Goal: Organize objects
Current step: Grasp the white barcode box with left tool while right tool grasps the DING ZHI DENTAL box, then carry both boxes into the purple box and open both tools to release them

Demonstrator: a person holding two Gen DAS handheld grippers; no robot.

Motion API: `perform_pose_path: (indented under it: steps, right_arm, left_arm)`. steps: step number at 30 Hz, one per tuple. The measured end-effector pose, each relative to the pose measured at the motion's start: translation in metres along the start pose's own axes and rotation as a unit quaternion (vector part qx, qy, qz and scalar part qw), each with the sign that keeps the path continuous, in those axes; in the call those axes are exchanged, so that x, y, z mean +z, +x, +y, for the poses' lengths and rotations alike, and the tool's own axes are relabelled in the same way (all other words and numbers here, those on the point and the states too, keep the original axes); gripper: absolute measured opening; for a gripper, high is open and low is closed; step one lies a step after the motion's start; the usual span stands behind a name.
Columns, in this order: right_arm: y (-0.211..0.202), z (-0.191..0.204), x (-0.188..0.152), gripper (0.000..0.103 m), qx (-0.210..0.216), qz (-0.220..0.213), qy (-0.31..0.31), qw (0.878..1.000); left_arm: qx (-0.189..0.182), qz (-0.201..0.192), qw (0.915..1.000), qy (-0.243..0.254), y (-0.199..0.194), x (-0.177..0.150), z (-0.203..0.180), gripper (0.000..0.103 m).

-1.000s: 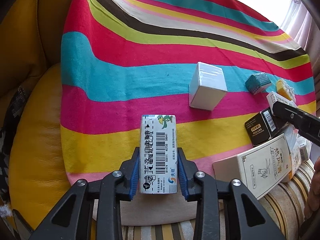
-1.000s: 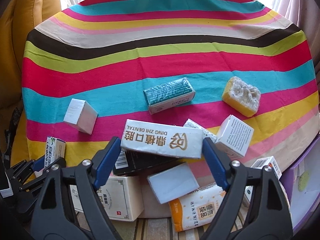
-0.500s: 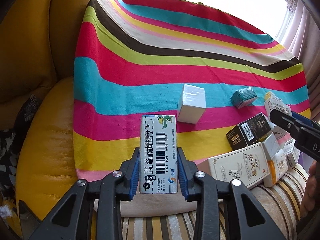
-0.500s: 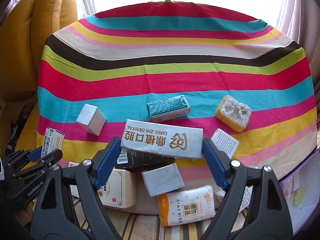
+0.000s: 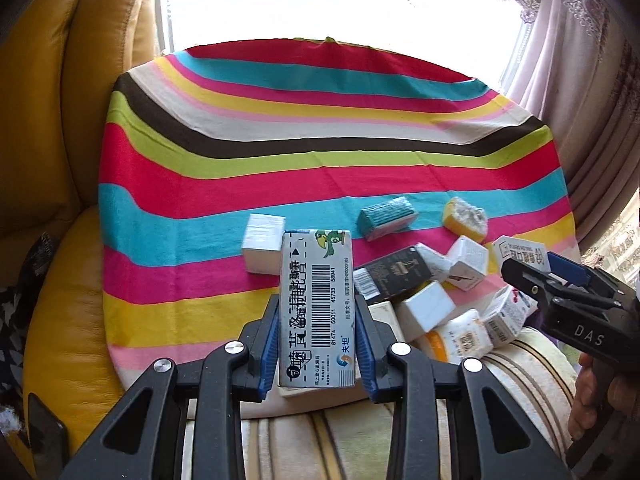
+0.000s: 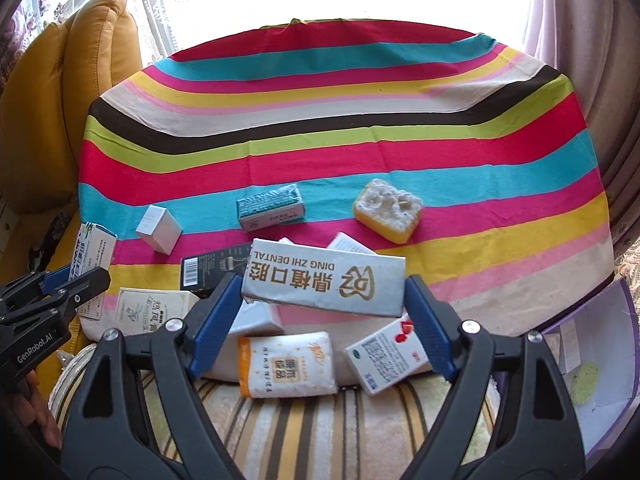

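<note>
Boxes, many, lie loose on the striped cloth [image 6: 320, 152], most heaped at its near edge.

Left side: yellow armchair [image 5: 52, 128] behind the cloth. Left gripper [image 5: 316, 344] clamped on a white barcode box [image 5: 316, 308], blue pads on its long sides, box upright between the fingers and off the cloth. Just beyond it, a small white cube box [image 6: 158, 229] alone on the cyan and pink stripes.

Centre: teal box [image 6: 271, 209] on the cyan stripe. Below it a black box [image 6: 204, 272], partly under others. Cream box [image 6: 150, 310] and orange-white packet [image 6: 286, 364] at the near edge.

Right gripper [image 6: 320, 304] grips a long silver dental box [image 6: 324, 278] end to end, held crosswise above the heap.

Right: yellow sponge [image 6: 387, 209], apart from the heap. Red-and-white box [image 6: 386, 354] at the near edge. Purple container [image 6: 592, 344] off the cloth's right edge.
</note>
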State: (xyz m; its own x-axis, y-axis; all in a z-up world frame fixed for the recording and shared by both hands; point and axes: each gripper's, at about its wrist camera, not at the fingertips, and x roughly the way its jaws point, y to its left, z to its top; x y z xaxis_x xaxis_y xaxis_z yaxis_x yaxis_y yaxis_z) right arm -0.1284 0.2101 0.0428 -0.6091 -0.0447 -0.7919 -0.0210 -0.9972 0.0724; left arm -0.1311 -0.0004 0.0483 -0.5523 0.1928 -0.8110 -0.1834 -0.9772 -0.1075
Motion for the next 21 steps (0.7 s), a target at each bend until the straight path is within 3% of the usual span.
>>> perform_pose_path:
  steps: [11, 21]
  right_arm:
    - [-0.033, -0.102, -0.035, 0.084, -0.050, 0.003, 0.058, 0.997]
    - [-0.054, -0.204, -0.083, 0.084, -0.114, 0.030, 0.119, 0.986]
  left_arm:
    - [-0.070, 0.018, 0.9951, 0.068, 0.013, -0.003, -0.107, 0.035]
    - [-0.125, 0.047, 0.9803, 0.146, 0.026, -0.014, -0.207, 0.035]
